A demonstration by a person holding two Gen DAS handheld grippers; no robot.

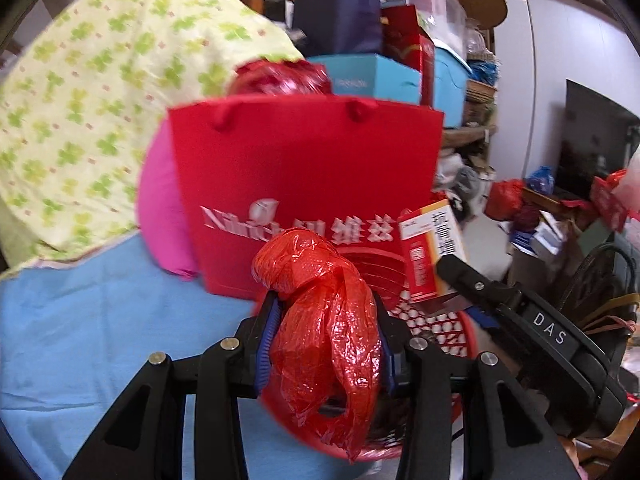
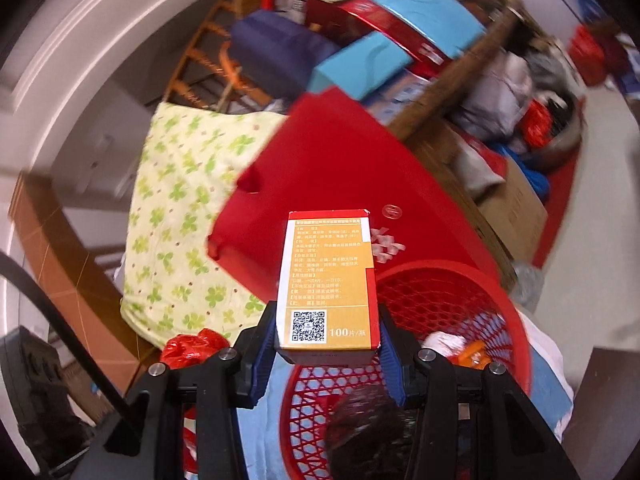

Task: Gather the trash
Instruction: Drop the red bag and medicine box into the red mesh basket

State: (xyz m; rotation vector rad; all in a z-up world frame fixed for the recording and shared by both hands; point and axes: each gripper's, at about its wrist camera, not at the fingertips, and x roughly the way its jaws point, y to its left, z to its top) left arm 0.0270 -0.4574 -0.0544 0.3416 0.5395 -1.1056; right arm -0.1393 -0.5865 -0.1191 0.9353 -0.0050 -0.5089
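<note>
Left wrist view: left gripper (image 1: 326, 344) clamped on a crumpled red plastic bag (image 1: 324, 320), hanging lengthwise just above the near rim of the red mesh plastic basket (image 1: 448, 328).

Right wrist view: right gripper (image 2: 328, 342) pinching an orange-and-white cardboard medicine box (image 2: 326, 280), long axis pointing forward, poised over the same basket (image 2: 460, 292) below and to the right. Probably a release straight down for both; neither clearly nearer.

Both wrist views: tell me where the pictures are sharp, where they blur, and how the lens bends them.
Left wrist view: the red plastic bag in the left hand-held gripper is sharp with small glints, while the red paper bag behind is smeared. Right wrist view: the medicine box in the right hand-held gripper reads crisply, the clutter at top blurs, and the fisheye curves the edges, with dark corners.
</note>
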